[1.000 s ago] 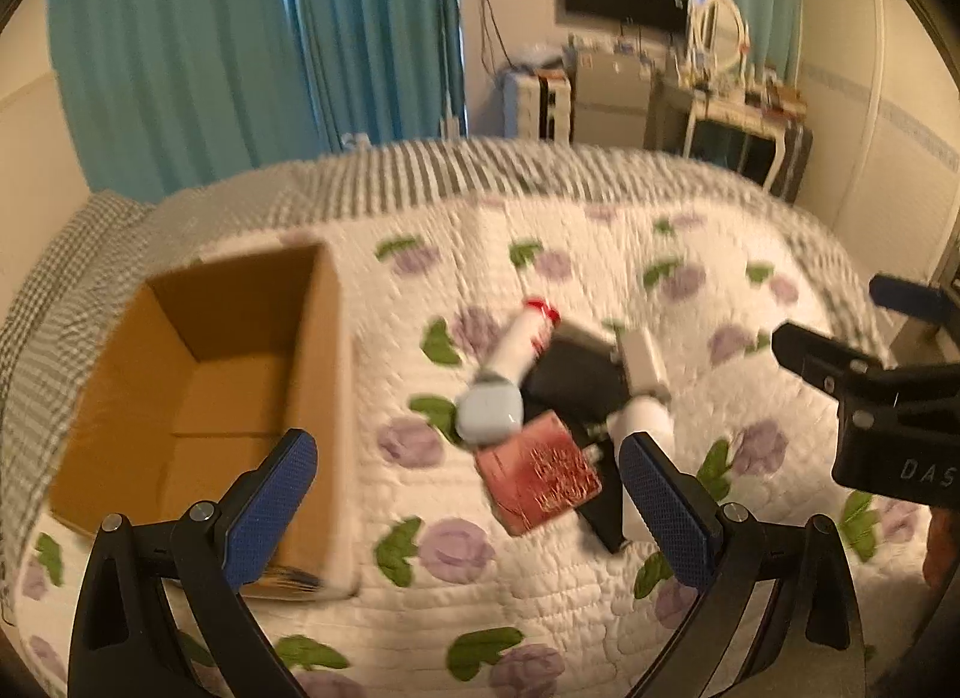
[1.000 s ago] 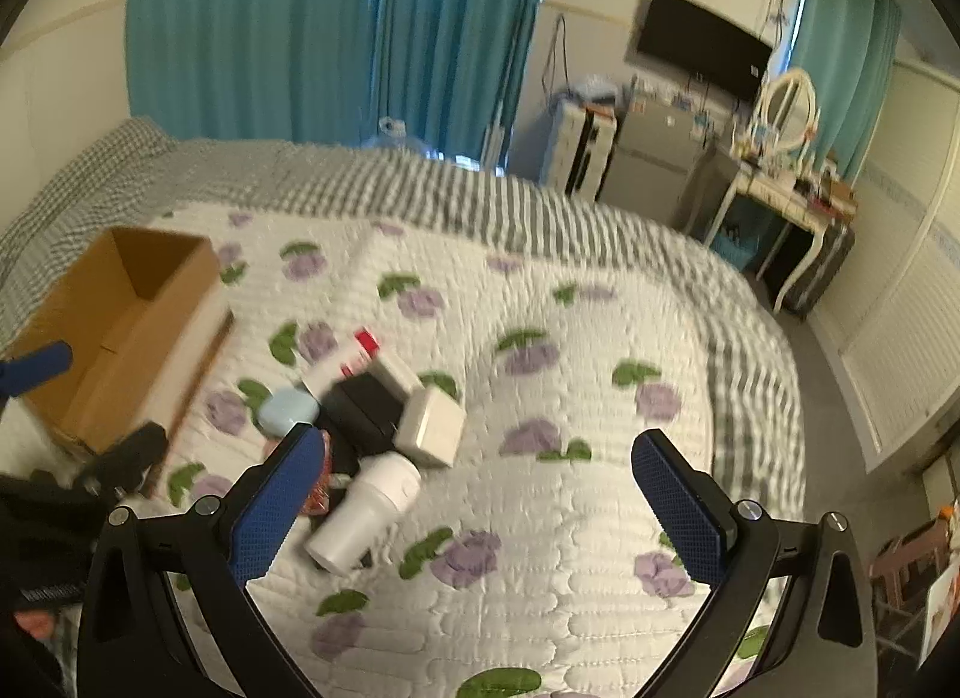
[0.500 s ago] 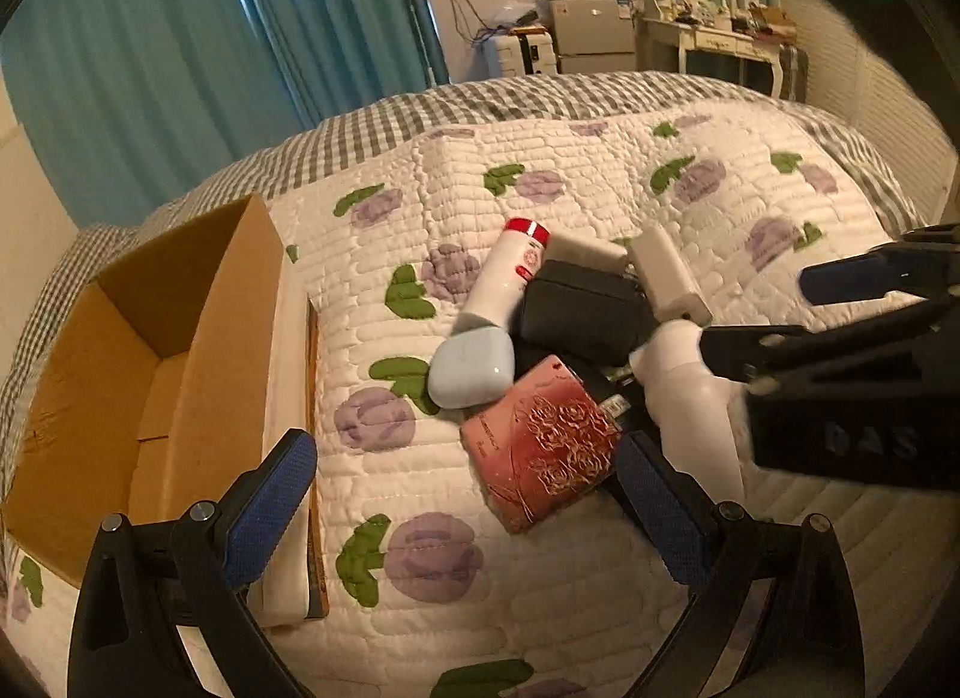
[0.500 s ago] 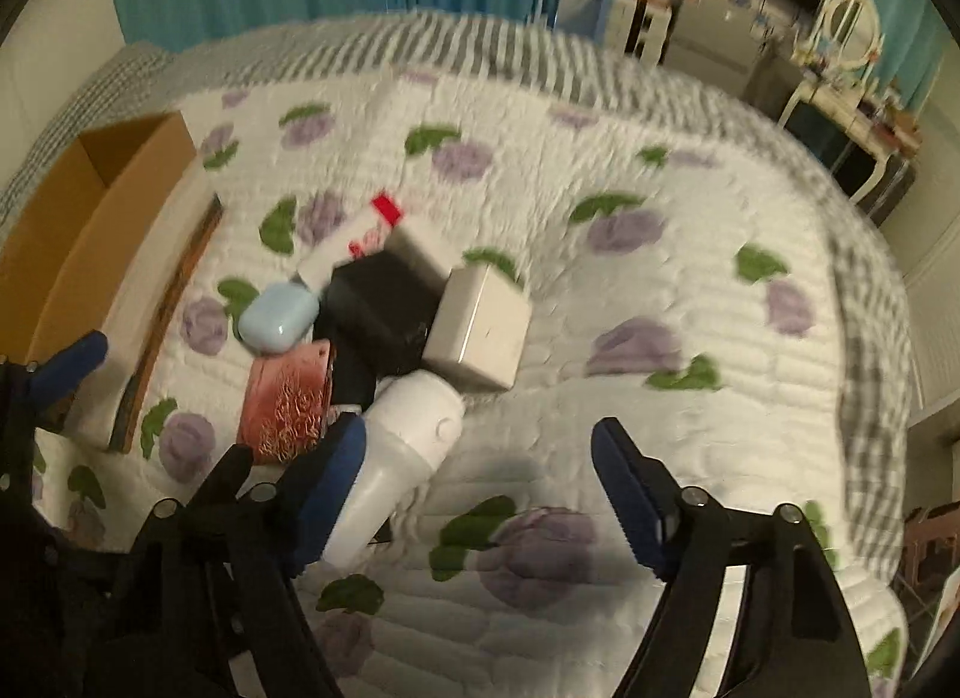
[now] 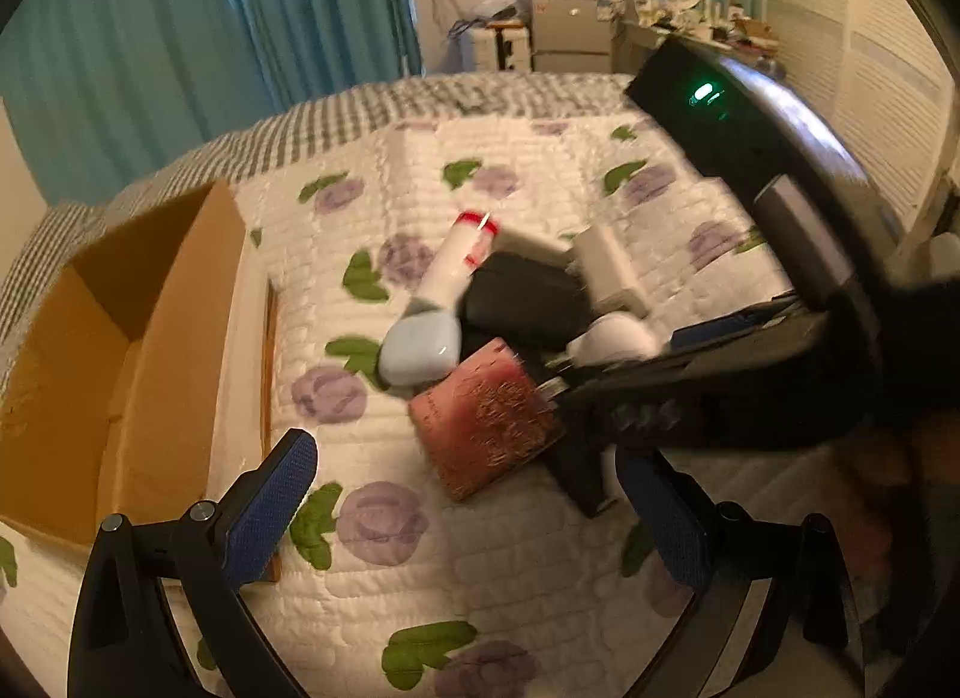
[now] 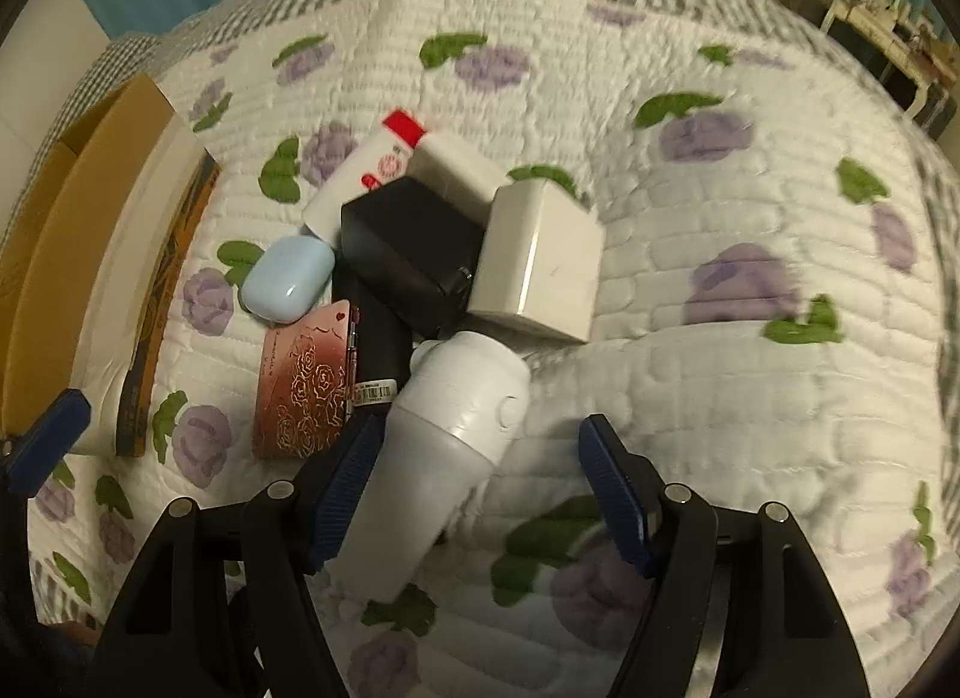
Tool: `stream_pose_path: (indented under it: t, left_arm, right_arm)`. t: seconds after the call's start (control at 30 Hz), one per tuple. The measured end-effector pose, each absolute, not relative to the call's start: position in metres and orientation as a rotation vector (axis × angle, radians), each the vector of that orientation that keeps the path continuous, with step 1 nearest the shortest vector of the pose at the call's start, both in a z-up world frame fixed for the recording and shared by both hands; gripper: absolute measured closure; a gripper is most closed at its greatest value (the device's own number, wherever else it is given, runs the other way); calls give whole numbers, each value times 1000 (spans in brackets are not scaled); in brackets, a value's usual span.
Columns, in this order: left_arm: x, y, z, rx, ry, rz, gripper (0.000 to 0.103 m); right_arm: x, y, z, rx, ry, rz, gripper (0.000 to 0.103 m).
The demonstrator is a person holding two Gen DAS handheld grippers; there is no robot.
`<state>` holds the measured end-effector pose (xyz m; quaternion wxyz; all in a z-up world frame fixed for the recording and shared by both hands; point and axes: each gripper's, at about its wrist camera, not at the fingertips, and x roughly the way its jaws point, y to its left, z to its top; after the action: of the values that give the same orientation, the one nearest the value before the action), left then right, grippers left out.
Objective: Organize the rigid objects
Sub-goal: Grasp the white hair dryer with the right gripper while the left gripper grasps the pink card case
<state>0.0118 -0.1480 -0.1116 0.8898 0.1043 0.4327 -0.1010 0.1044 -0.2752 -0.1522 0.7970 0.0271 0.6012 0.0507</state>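
A pile of rigid objects lies on the flowered quilt: a white bottle [image 6: 444, 446], a white cube box [image 6: 540, 266], a black box [image 6: 408, 254], a red rose-patterned case [image 6: 306, 386], a pale blue case [image 6: 288, 278] and a white tube with a red cap [image 6: 366, 170]. My right gripper [image 6: 480, 488] is open, low over the white bottle, which lies between its fingers. My left gripper [image 5: 474, 506] is open and empty, just short of the red case [image 5: 486, 416]. The right gripper's body crosses the left wrist view [image 5: 750, 374].
An open cardboard box [image 5: 138, 338] stands on the bed left of the pile; it also shows in the right wrist view [image 6: 78, 230]. Teal curtains [image 5: 210, 26], a dresser and a TV are at the back. The quilt [image 6: 720, 278] stretches right of the pile.
Both grippers have moved down and closer to the pile. The right gripper has narrowed somewhat and come down around the white bottle.
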Motion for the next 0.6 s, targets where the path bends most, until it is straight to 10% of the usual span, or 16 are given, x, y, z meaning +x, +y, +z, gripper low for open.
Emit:
stream_pose_path:
  t: [0.1,0.6]
  left_arm:
    - [20,-140,-126,205,947,-189,1]
    - [76,-139,-167,13,1108,-188,0]
  right_arm:
    - [114,-280,-162,105,1322,145,55]
    - [97,-309,-126,24,1159,98,56]
